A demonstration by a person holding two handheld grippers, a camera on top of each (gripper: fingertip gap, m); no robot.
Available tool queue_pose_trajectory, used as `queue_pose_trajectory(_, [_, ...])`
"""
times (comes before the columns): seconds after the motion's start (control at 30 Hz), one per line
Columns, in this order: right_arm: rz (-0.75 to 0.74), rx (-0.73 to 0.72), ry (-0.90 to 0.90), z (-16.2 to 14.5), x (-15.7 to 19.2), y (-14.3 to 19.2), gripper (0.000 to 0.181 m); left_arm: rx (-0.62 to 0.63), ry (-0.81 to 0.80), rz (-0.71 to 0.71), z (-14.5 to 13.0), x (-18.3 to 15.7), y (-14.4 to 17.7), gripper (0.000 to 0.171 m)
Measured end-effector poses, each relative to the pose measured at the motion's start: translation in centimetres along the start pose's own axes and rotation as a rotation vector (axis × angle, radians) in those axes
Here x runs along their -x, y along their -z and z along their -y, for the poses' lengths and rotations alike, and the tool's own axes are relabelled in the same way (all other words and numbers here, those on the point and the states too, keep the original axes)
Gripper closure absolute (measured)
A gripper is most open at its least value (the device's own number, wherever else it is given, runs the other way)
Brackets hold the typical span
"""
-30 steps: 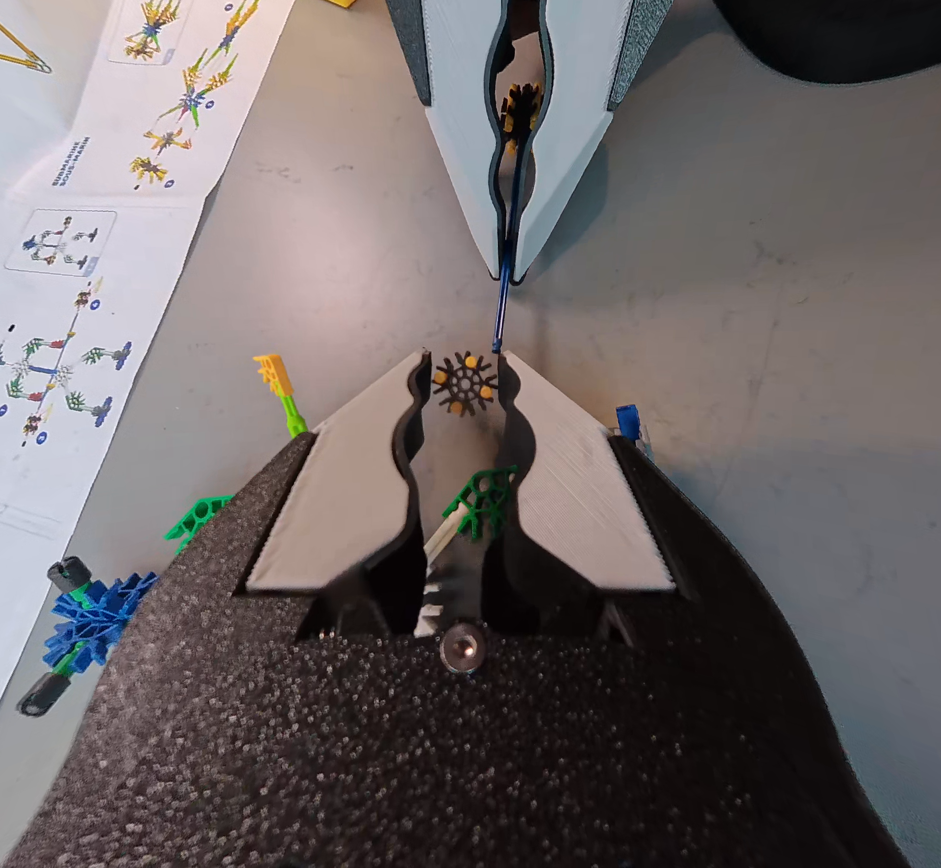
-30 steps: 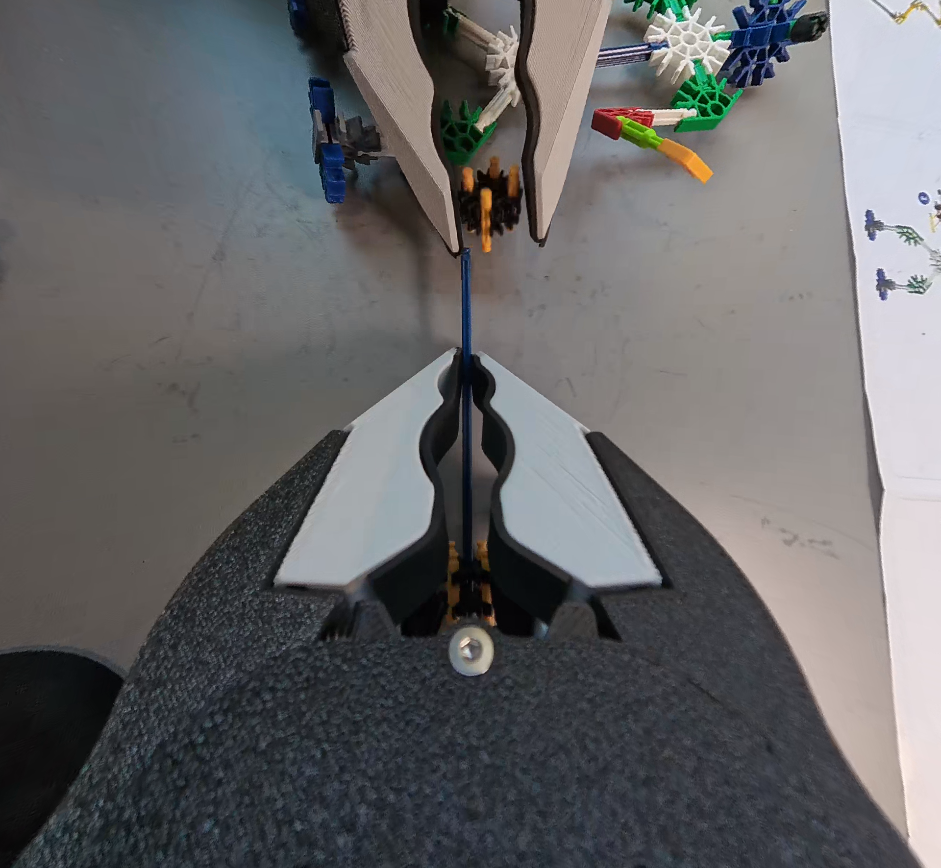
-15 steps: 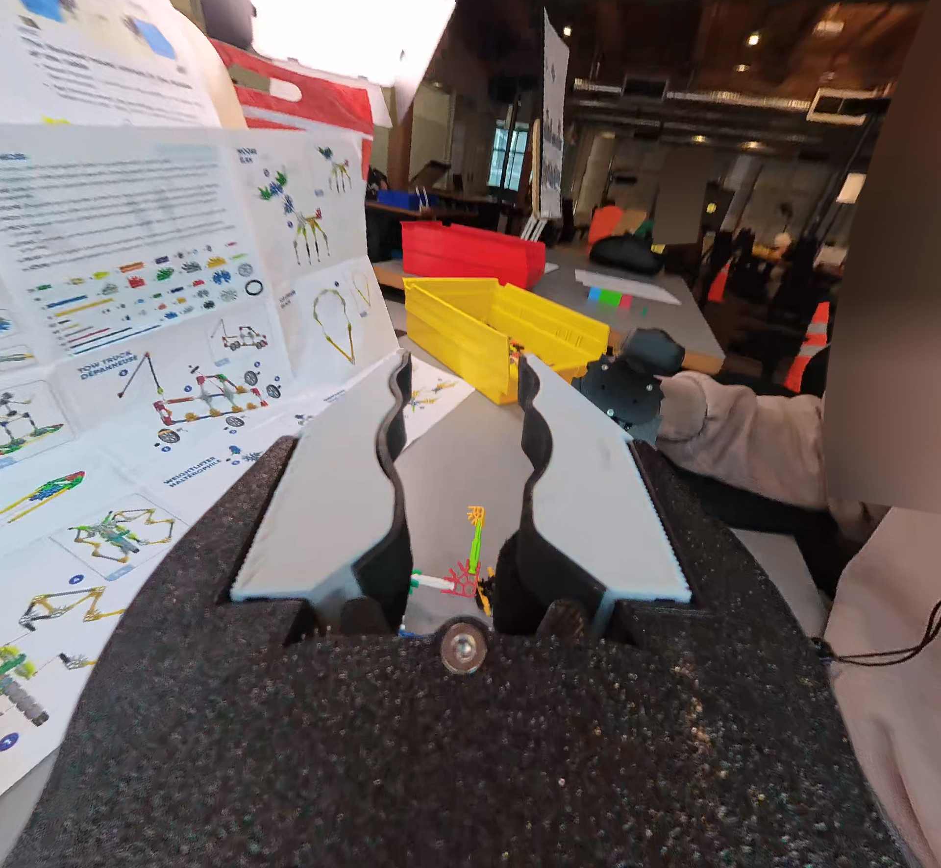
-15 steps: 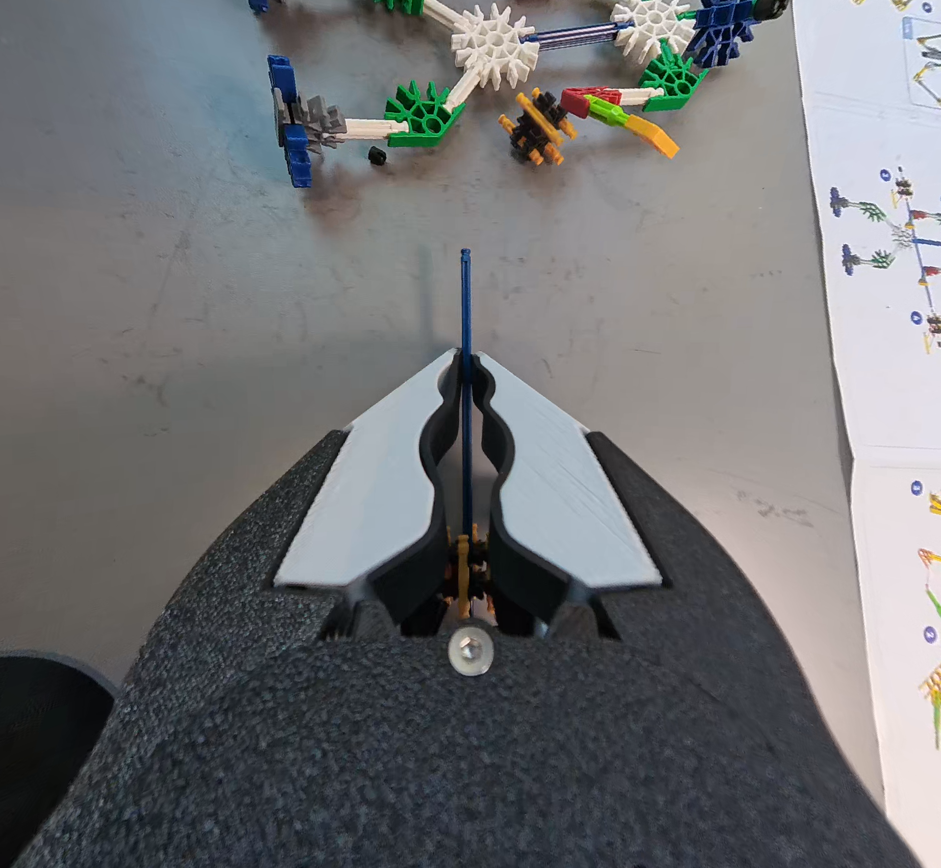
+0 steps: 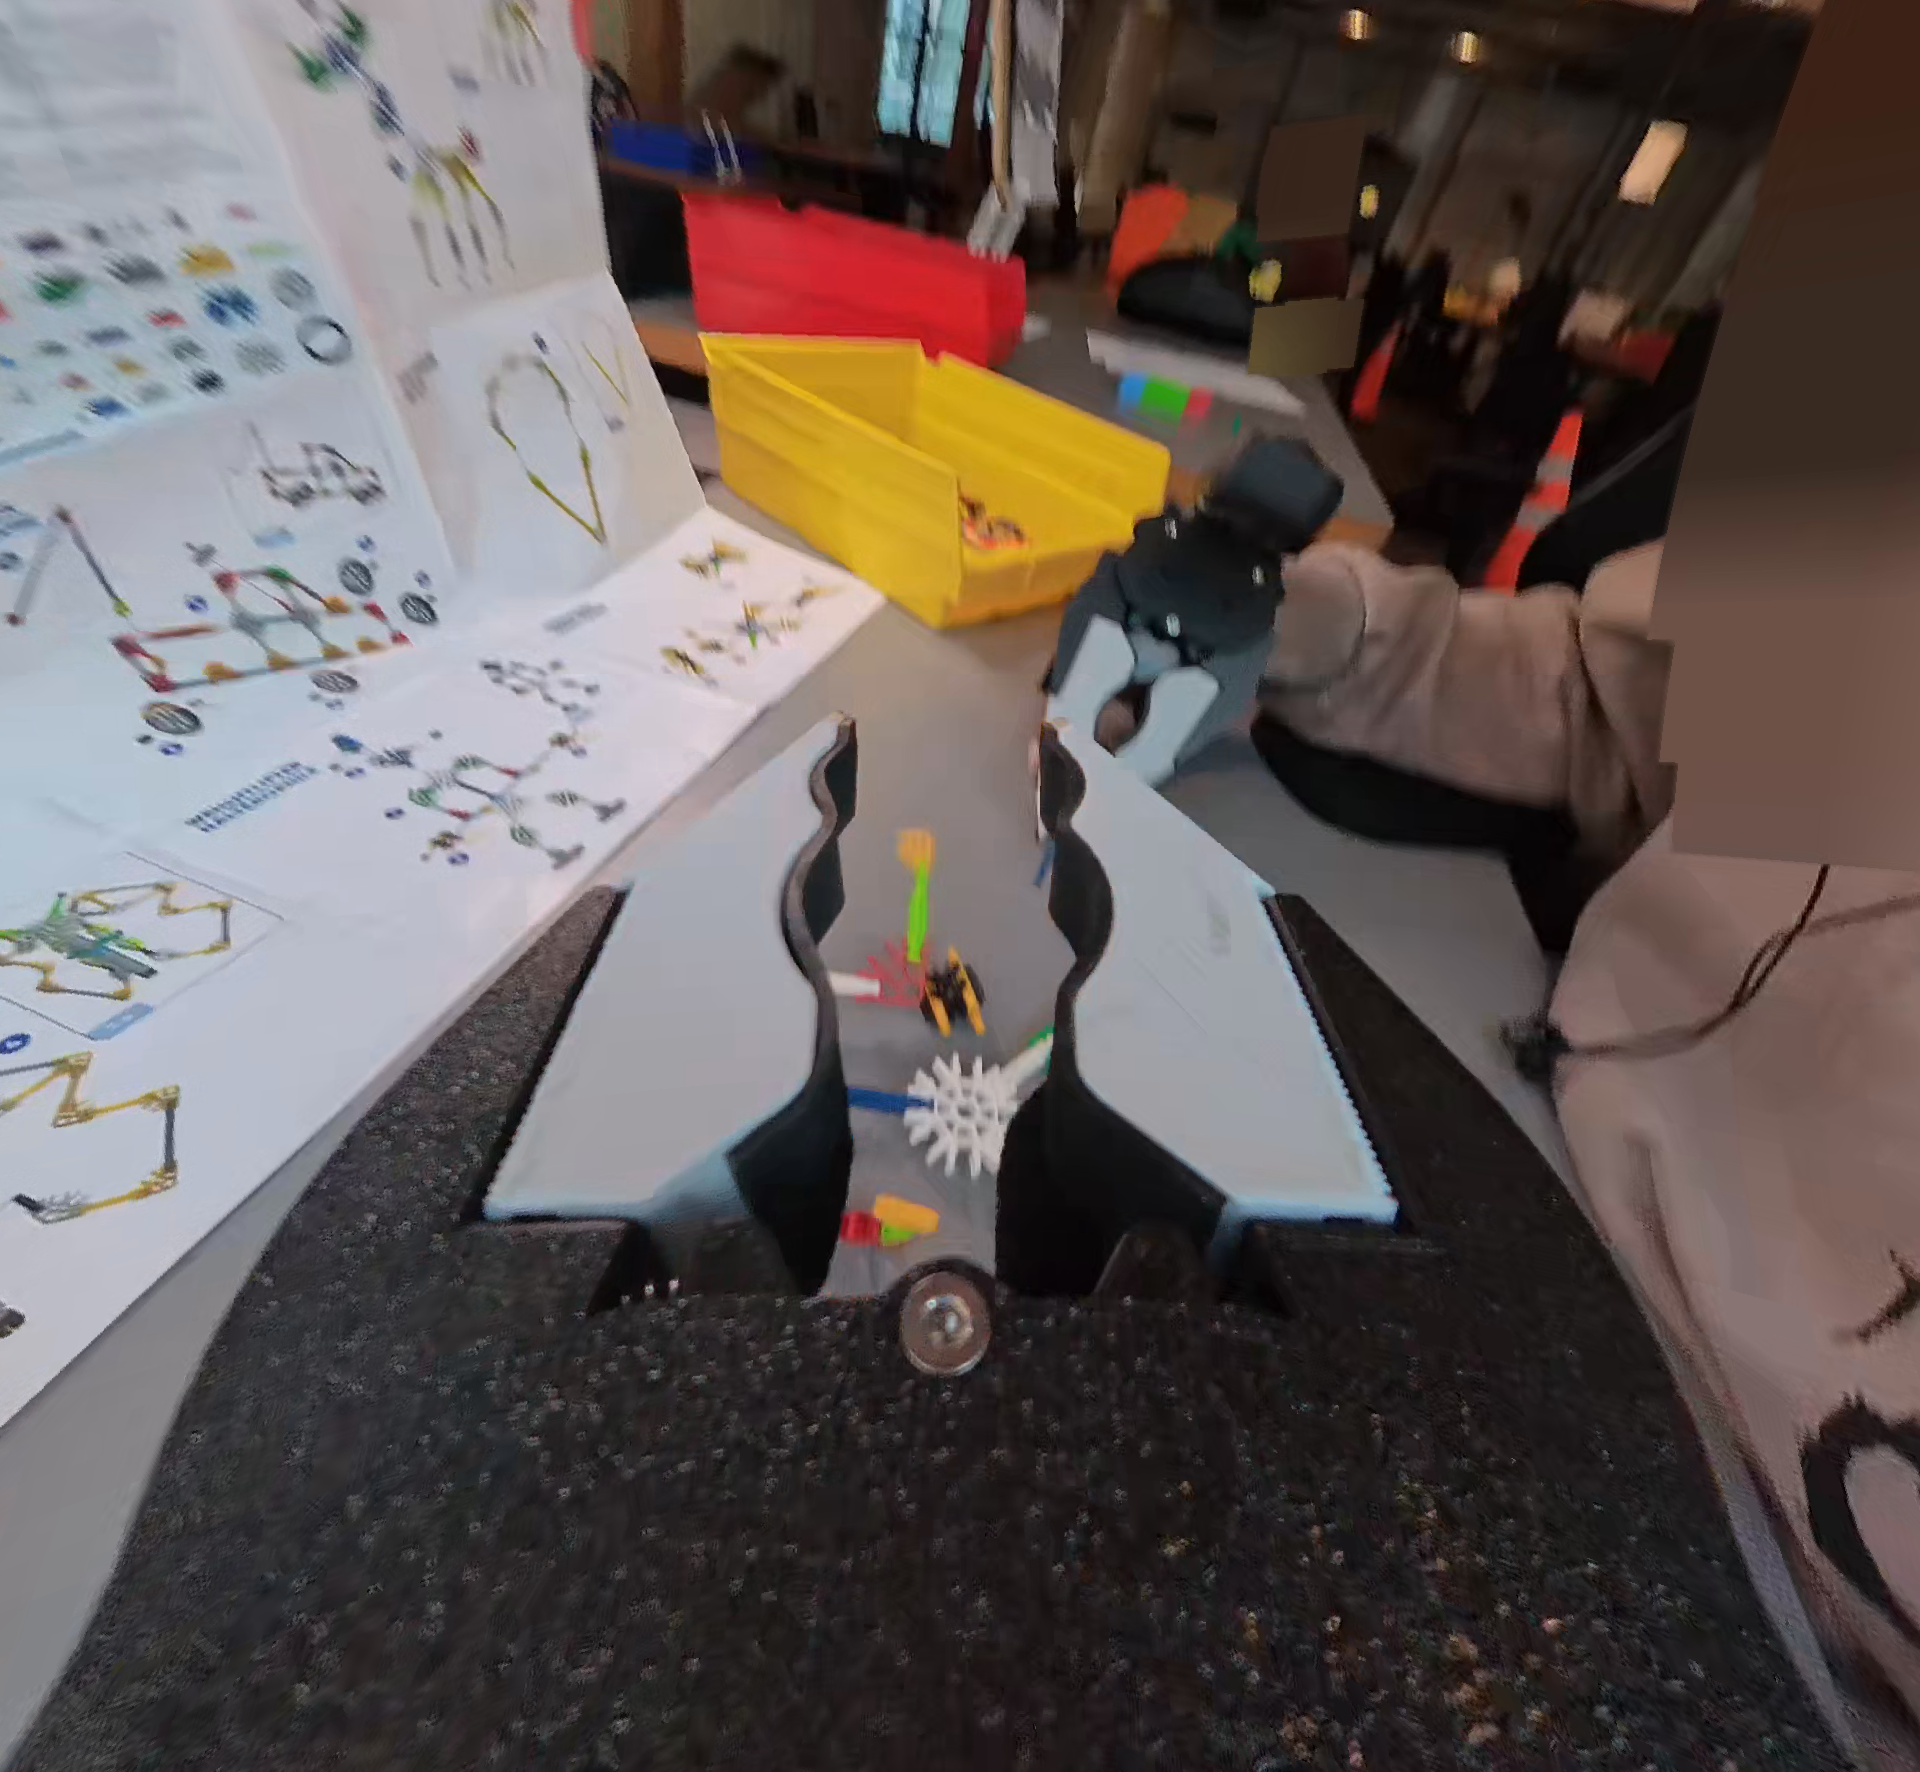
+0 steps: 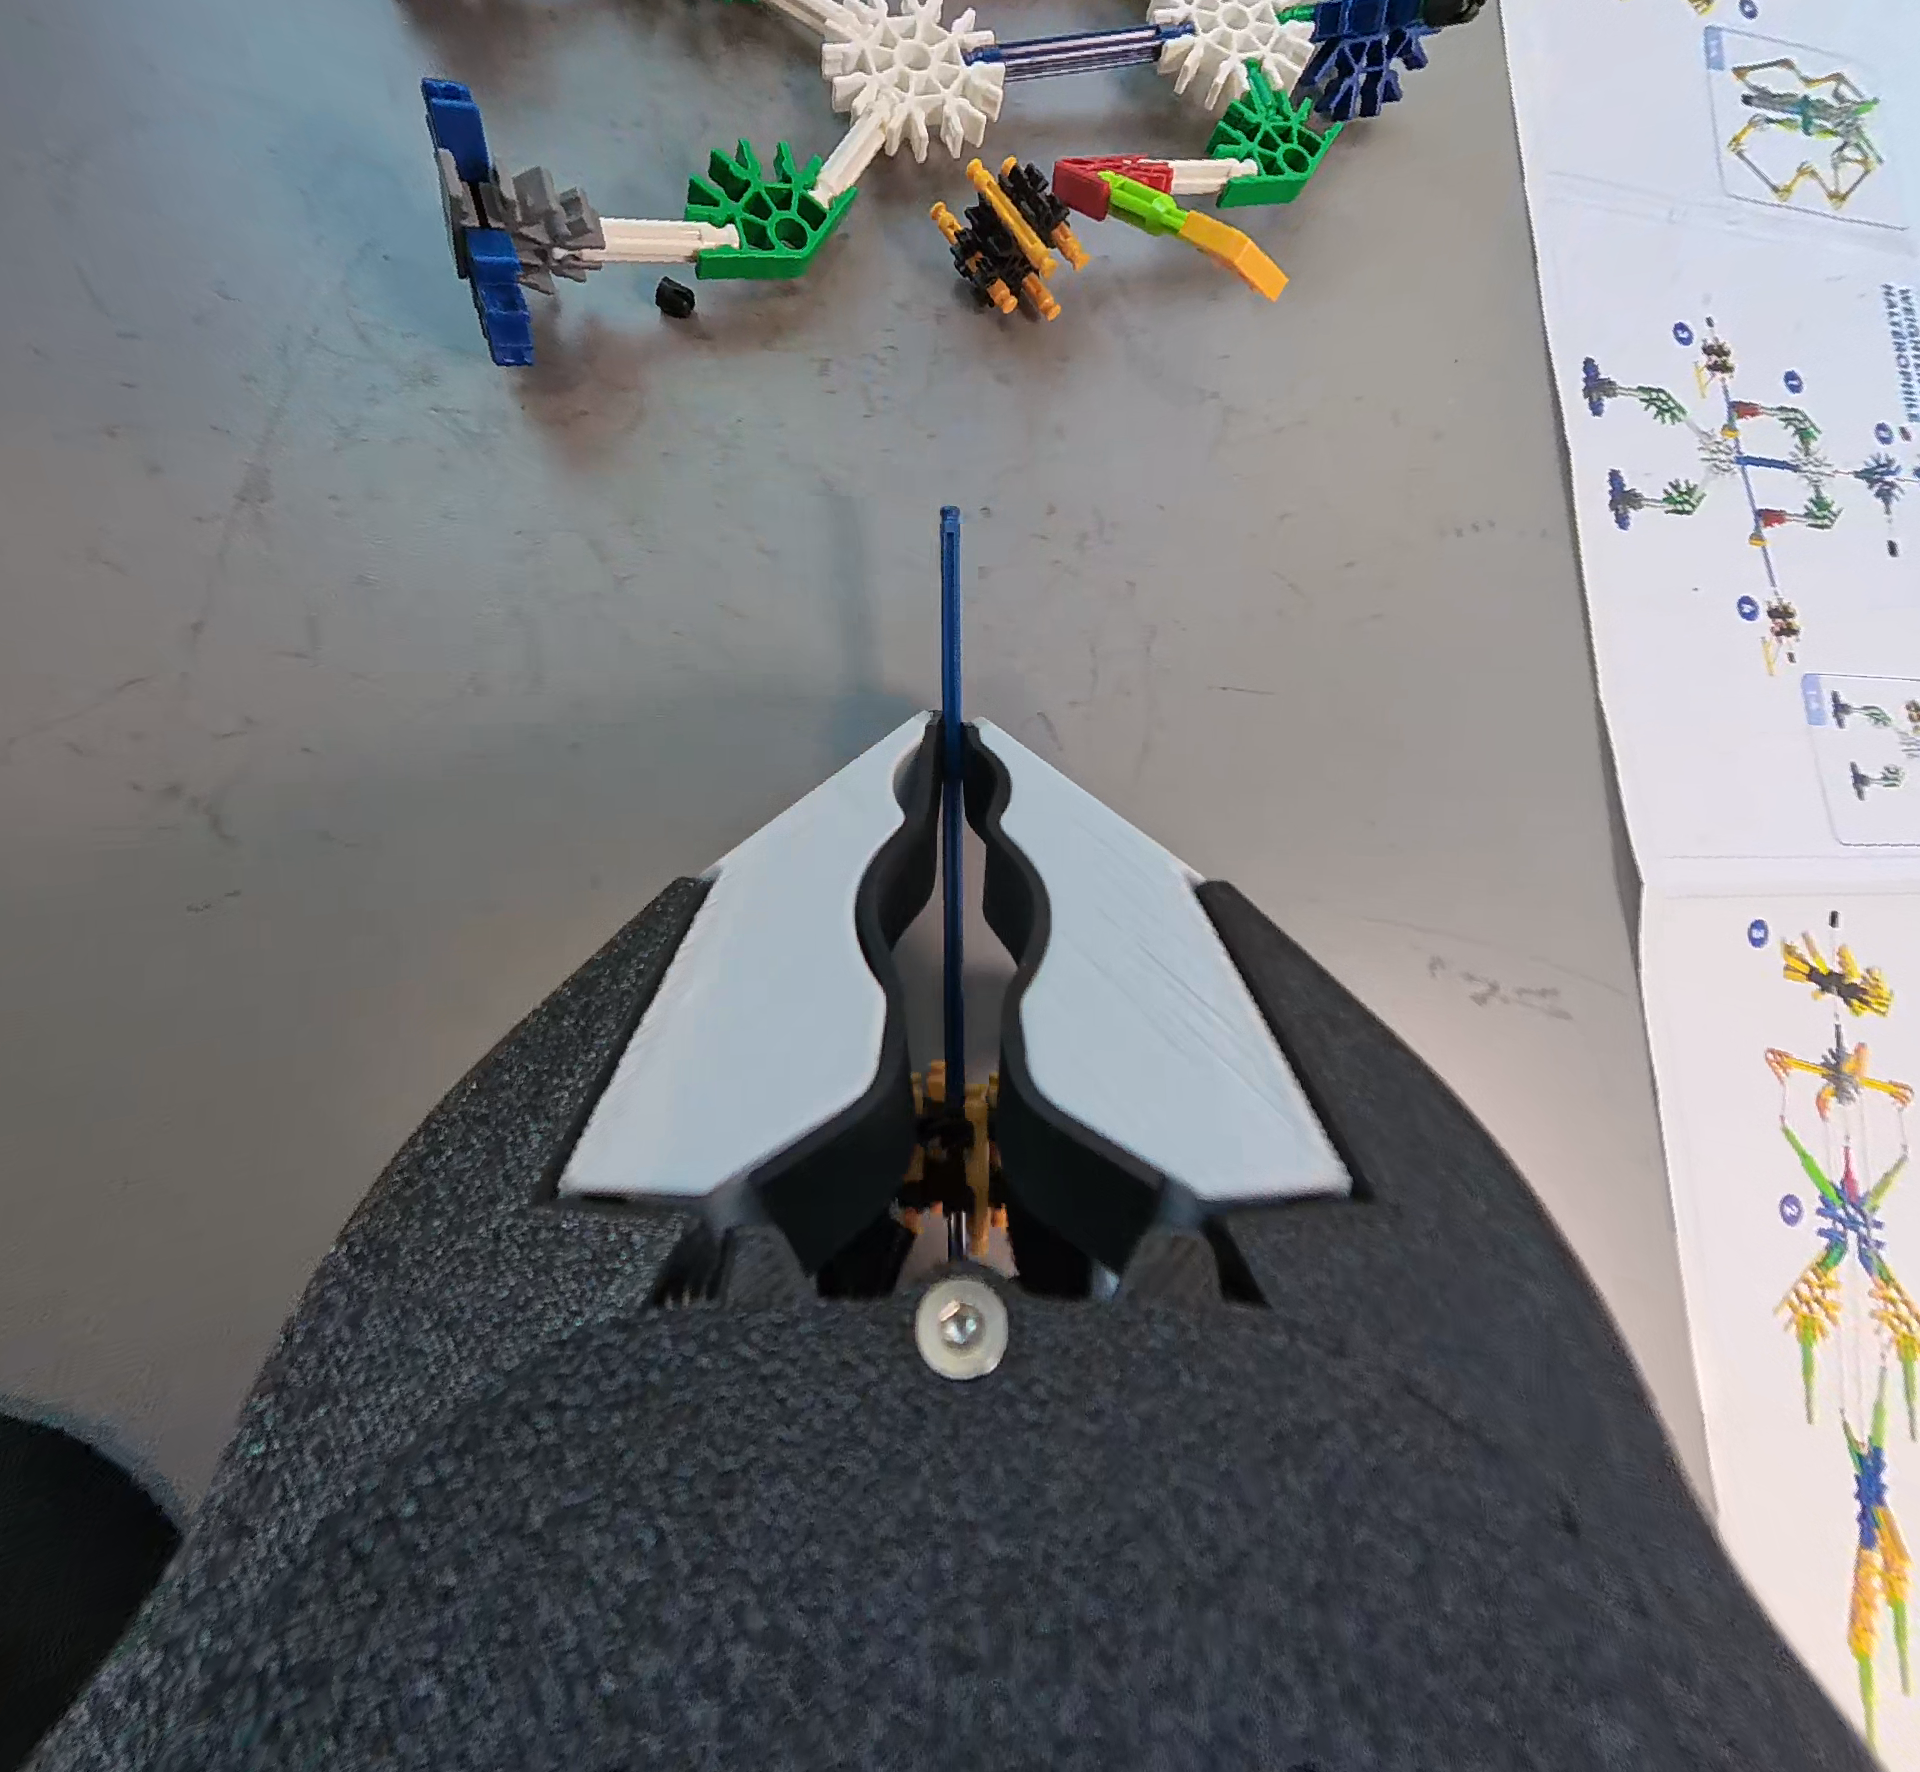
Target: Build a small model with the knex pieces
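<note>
My right gripper is shut on a thin blue rod that sticks out forward above the grey table. A black-and-yellow connector sits on the rod's rear end, deep between the fingers. A second black-and-yellow connector lies loose on the table beside the rod-and-connector model. My left gripper is open and empty, raised and tilted over the model's white connector and the loose connector. The right gripper also shows in the left wrist view, farther off.
A folded instruction sheet lies along the right and stands up at the left in the left wrist view. A yellow bin and a red bin stand behind. A small black piece lies near the model. A person's sleeve rests on the table. Some 20 cm of space lies between my two pairs of fingers. My right gripper is the nearer one to the small black piece: about 10 cm, against 20 cm.
The left gripper let go of the black-and-yellow connector, which now lies on the table, then opened, pulled back and tilted up. The right gripper stayed shut on the blue rod and drew back.
</note>
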State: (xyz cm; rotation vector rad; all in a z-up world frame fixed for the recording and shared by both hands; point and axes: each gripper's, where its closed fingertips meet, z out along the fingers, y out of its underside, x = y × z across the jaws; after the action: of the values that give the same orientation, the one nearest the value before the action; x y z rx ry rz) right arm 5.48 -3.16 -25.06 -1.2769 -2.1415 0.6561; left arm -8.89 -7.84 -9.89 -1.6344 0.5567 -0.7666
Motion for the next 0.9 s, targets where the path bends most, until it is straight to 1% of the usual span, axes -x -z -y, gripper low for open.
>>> queue_pose_trajectory(0.1, [-0.03,-0.002,-0.001,0.0,-0.5,0.0,0.179,0.345,-0.161,-0.071,-6.4,-2.5,-2.2,0.136])
queue_pose_trajectory(0.17, [-0.034,-0.017,-0.006,0.1,-0.6,0.2,0.178,0.513,-0.278,-0.091,-10.0,-3.4,-3.3,0.138])
queue_pose_trajectory(0.23, [-0.028,-0.022,-0.014,0.1,-0.6,0.3,0.175,0.602,-0.319,-0.102,-12.0,-3.9,-4.0,0.139])
queue_pose_trajectory(0.37, [-0.02,-0.013,-0.011,0.0,-0.4,0.3,0.173,0.736,-0.395,-0.088,-14.5,-3.4,-3.8,0.139])
queue_pose_trajectory(0.43, [-0.012,-0.028,-0.009,0.3,-0.2,0.2,0.173,0.807,-0.45,-0.054,-15.6,-2.6,-3.3,0.145])
queue_pose_trajectory(0.5, [-0.004,-0.045,-0.004,0.8,0.0,0.3,0.173,0.822,-0.501,-0.018,-15.6,-1.9,-2.8,0.157])
queue_pose_trajectory(0.57, [0.004,-0.064,0.003,1.3,0.3,0.3,0.173,0.837,-0.503,0.002,-15.4,-1.1,-2.0,0.161])
queue_pose_trajectory(0.67, [0.031,-0.112,0.01,2.7,1.1,0.1,0.173,0.835,-0.489,0.079,-14.8,0.8,-0.6,0.156])
queue_pose_trajectory(0.7, [0.046,-0.131,0.015,3.4,1.6,-0.2,0.173,0.818,-0.476,0.092,-14.5,1.0,-0.4,0.154])
queue_pose_trajectory(0.77, [0.099,-0.155,0.024,5.0,3.2,-0.9,0.174,0.757,-0.452,0.103,-13.2,1.1,-0.4,0.152])
queue_pose_trajectory(0.83, [0.118,-0.112,0.022,5.7,4.3,-2.2,0.179,0.663,-0.429,0.1,-11.5,0.7,-0.8,0.151])
queue_pose_trajectory(0.9, [0.111,-0.067,0.011,6.2,4.7,-3.4,0.179,0.562,-0.412,0.106,-9.8,0.4,-1.3,0.15])
